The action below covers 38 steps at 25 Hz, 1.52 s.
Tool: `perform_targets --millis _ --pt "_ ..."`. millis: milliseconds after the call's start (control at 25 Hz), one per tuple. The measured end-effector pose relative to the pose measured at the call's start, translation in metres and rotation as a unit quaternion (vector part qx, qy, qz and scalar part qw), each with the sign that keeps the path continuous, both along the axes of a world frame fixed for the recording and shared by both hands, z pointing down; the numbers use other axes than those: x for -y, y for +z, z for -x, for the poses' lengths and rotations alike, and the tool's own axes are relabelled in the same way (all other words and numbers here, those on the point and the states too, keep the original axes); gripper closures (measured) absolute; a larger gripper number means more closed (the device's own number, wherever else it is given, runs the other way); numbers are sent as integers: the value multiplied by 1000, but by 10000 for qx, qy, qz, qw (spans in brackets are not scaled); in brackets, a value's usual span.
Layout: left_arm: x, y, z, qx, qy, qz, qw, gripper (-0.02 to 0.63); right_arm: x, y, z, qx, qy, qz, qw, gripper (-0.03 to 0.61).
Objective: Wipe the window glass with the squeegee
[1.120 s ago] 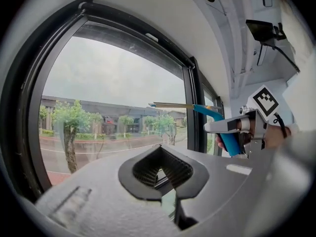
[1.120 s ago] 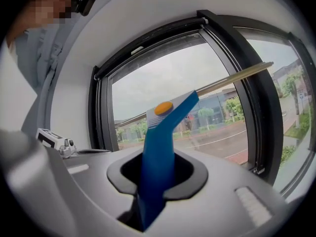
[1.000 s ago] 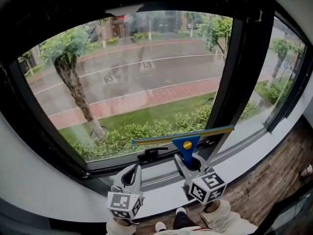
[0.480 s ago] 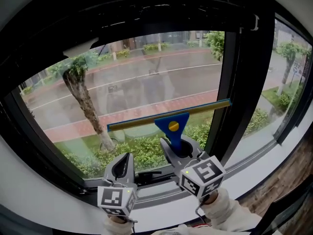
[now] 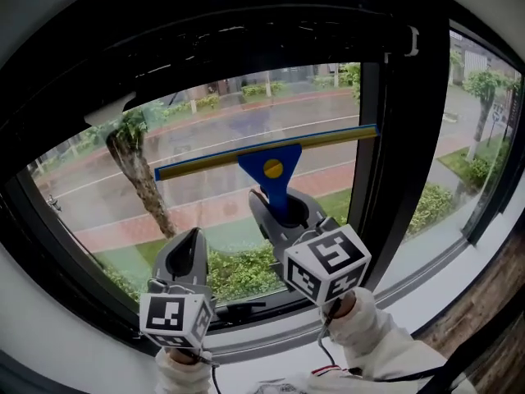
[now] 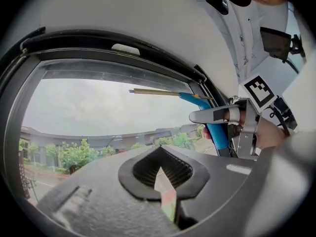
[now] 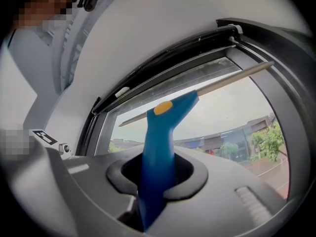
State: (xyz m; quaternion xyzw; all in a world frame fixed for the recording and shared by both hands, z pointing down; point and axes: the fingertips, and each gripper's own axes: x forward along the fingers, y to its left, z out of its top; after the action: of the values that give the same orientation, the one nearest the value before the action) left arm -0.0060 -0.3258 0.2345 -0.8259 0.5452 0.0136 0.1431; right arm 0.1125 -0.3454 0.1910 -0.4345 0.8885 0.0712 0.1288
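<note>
— Moved since a second ago?
— Yes. Lifted the squeegee (image 5: 275, 168) high up the window glass (image 5: 205, 142), handle pinched in the right gripper (image 5: 283, 212), blade just ahead. Kept left gripper (image 5: 187, 254) pressed together, empty, beside. Looked ready for wiping down.

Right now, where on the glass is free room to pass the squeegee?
Free: the glass above the squeegee up to the top frame, and left of its blade. Crowded: the blade's right end meets the black post.

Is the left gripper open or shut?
Shut. The left gripper has its dark jaws together, only a sliver between them, holding nothing.
</note>
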Motion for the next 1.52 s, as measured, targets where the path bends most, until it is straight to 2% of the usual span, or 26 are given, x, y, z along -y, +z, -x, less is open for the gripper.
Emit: perform_targets --millis 240,520,760,1160,1520 --pt "11 -38 -10 13 226 -312 9993 614 17 -41 5 -53 -92 -259 9996 495" --pt "10 -51 -17 -2 334 -438 9985 614 32 -85 -6 167 -231 -230 9993 495" --pt "8 -55 -15 25 321 -510 9982 614 40 -117 -6 134 -304 -291 9990 495" --pt "7 -56 -5 43 292 -535 9981 614 51 -125 -3 120 -313 -108 9994 495" --pt "7 -53 -7 25 354 -477 9982 614 53 -115 -3 -23 -265 280 9993 495"
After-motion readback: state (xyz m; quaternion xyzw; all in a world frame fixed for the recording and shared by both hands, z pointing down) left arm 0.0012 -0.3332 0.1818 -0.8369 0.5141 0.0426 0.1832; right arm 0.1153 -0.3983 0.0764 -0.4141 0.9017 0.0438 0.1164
